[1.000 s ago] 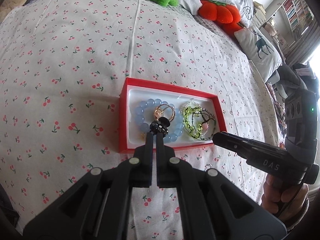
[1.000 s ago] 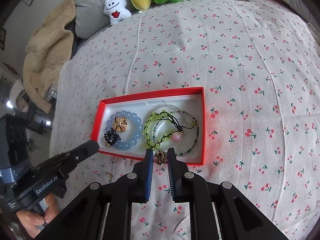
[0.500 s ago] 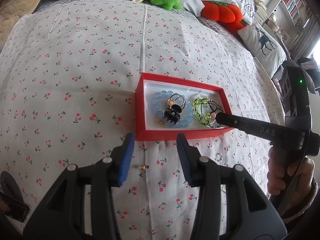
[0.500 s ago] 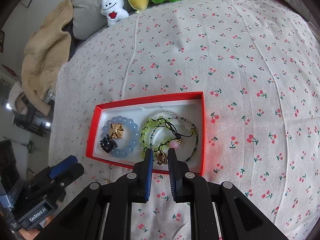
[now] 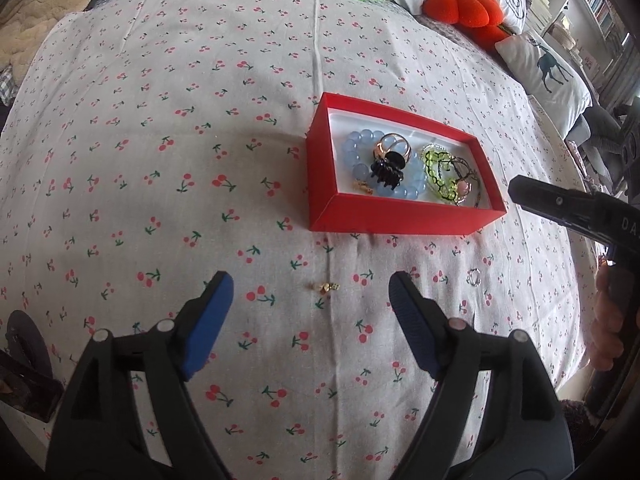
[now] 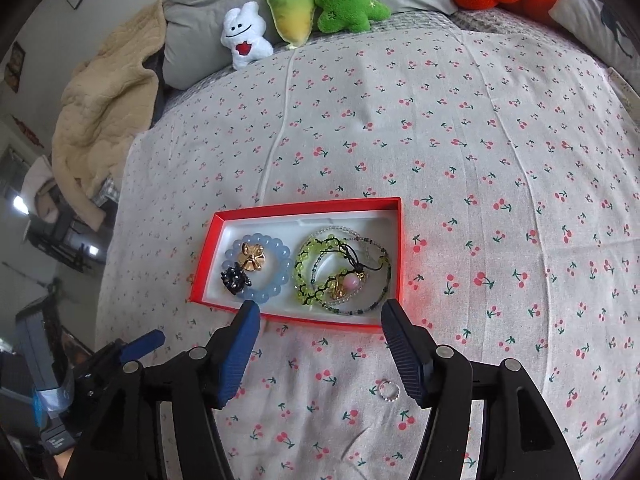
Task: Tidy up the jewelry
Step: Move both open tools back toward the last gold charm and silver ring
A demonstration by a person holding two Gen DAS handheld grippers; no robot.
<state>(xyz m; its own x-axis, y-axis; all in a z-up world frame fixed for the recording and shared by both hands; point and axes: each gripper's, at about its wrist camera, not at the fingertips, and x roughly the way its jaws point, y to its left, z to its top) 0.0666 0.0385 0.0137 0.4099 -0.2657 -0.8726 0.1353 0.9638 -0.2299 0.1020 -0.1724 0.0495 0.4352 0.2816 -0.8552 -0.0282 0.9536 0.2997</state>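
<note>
A red jewelry box (image 5: 320,168) (image 6: 400,256) lies on the cherry-print bedspread. It holds a blue bead bracelet (image 5: 356,156) (image 6: 280,248), a gold ring (image 5: 394,146) (image 6: 251,258), a black hair claw (image 5: 386,171) (image 6: 235,278), green bead bracelets (image 5: 438,172) (image 6: 308,256) and a small gold charm (image 6: 340,286). A small gold earring (image 5: 327,287) lies on the spread between my left gripper's fingers. A silver ring (image 6: 389,391) (image 5: 474,277) lies near my right gripper. My left gripper (image 5: 310,308) is open and empty. My right gripper (image 6: 318,338) is open and empty at the box's near edge.
Plush toys (image 6: 296,4) and pillows (image 5: 548,68) line the far side of the bed. A beige blanket (image 6: 100,92) hangs off the far left corner. The right gripper's body (image 5: 576,208) reaches in from the right in the left wrist view.
My left gripper released the black hair claw into the box, opened and drew back. My right gripper dropped the gold charm into the box and opened.
</note>
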